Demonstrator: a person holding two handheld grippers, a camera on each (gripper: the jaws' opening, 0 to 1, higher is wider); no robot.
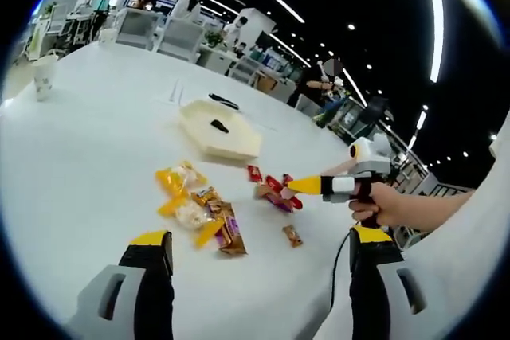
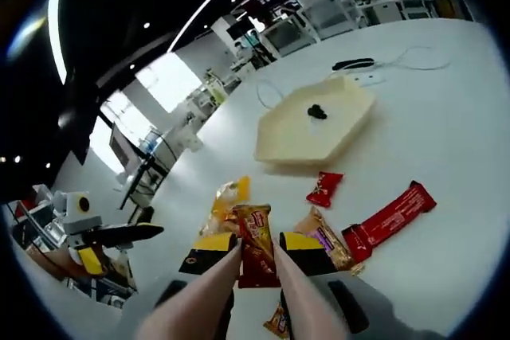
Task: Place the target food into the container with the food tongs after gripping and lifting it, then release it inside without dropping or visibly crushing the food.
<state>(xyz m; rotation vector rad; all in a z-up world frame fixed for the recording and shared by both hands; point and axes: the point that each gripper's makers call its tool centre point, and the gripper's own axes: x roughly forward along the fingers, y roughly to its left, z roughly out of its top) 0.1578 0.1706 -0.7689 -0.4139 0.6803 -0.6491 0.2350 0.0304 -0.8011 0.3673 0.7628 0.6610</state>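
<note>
I've got the right gripper point(image 2: 259, 256) clamped on a red snack packet point(image 2: 255, 246) for the tray point(image 2: 296, 139) upper centre, left gripper point(image 1: 259, 256) open

Cream container point(image 2: 315, 129), red-and-yellow snack packet point(image 2: 255, 244), long red wrapper point(image 2: 390, 219), white table point(image 2: 446, 101).

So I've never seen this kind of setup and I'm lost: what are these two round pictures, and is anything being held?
A person holds a two-jaw tool in each hand, and a small camera rides on each. The left gripper view looks past the open left gripper at a white table with scattered snack packets and a pale tray; the right gripper reaches in, held by a hand. The right gripper view shows its jaws closed on tongs that pinch a red snack bar. A small dark item lies in the tray.
</note>
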